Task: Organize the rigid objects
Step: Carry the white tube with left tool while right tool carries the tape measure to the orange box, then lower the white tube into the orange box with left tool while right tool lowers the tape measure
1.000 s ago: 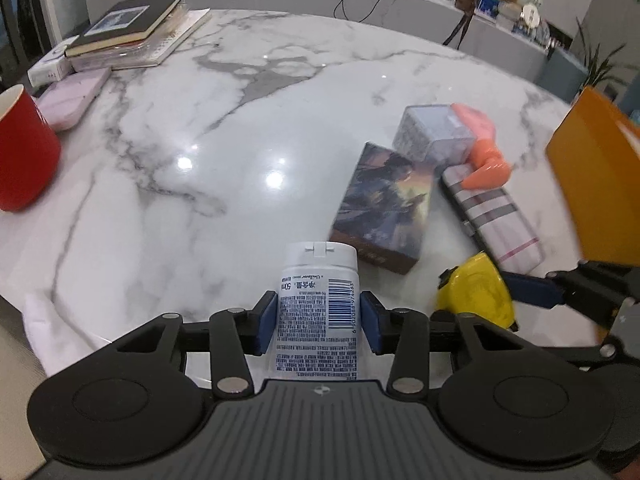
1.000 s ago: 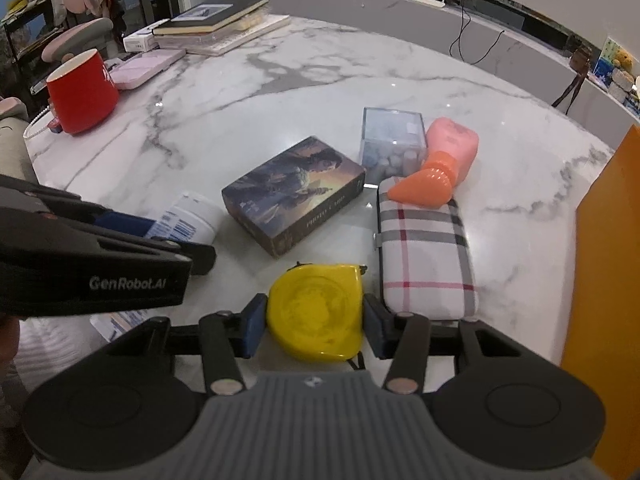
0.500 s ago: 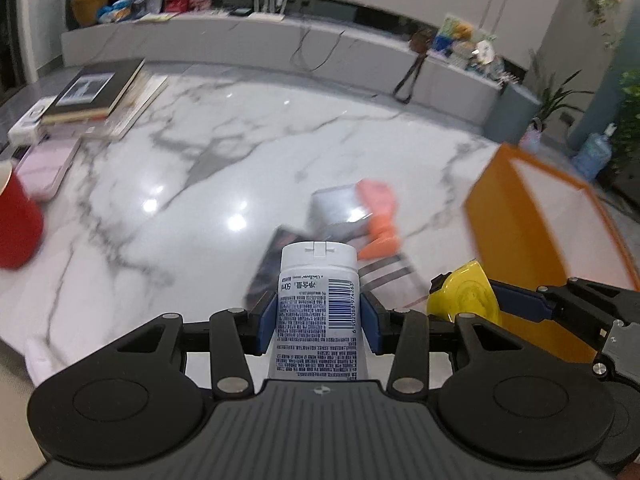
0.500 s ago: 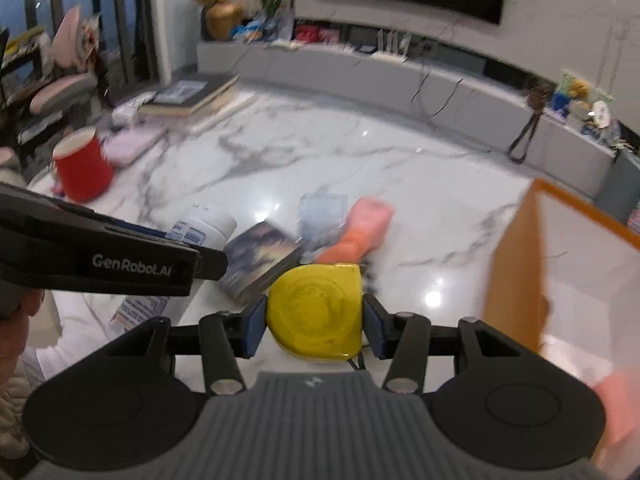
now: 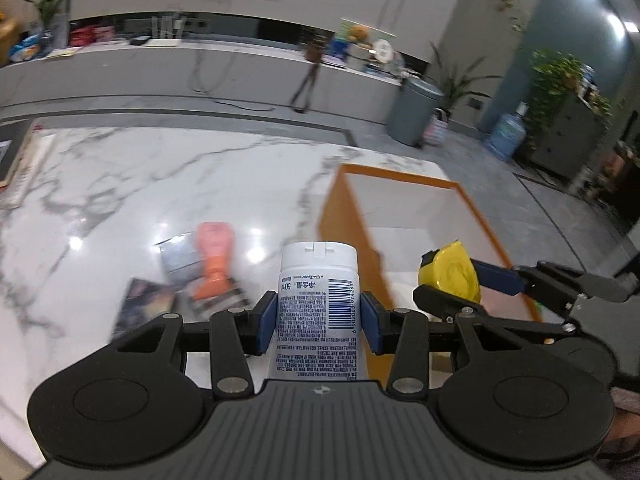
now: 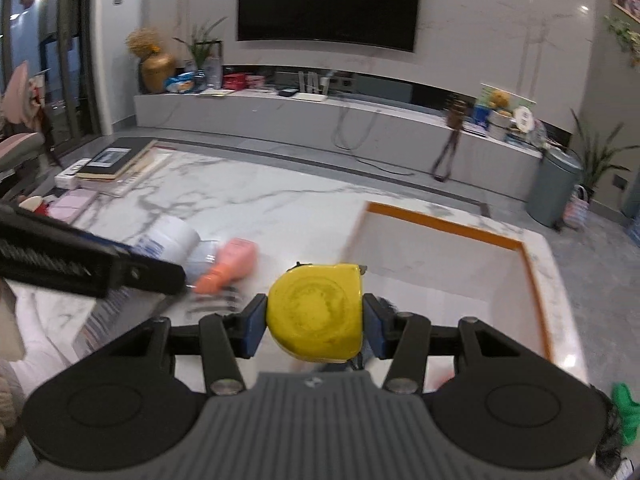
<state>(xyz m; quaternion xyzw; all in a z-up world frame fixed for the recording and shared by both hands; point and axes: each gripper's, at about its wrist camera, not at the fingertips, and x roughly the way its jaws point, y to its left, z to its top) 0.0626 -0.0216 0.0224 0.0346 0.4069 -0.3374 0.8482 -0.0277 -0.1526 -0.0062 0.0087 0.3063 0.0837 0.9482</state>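
My left gripper (image 5: 318,322) is shut on a white bottle (image 5: 318,280) with a barcode label, held above the marble table (image 5: 160,176). My right gripper (image 6: 314,326) is shut on a yellow tape measure (image 6: 316,312); the tape measure (image 5: 450,272) also shows at the right of the left wrist view. Both hang beside an orange-rimmed box (image 5: 400,208) with a white inside (image 6: 440,264), the tape measure over its near edge. On the table lie an orange bottle (image 5: 214,260), a clear box (image 5: 178,256), a dark illustrated box (image 5: 144,308) and a partly hidden plaid case (image 5: 224,300).
Books (image 6: 112,160) and a pink case (image 6: 74,204) sit at the table's far left. Something green (image 6: 624,400) lies by the box's right side. Beyond the table are a grey bin (image 6: 554,188), a long low shelf (image 6: 320,120) and a wall screen (image 6: 328,0).
Both grippers rose and swung right toward the orange box, carrying the bottle and the tape measure. The red mug dropped out of sight, and the room beyond the table came into view.
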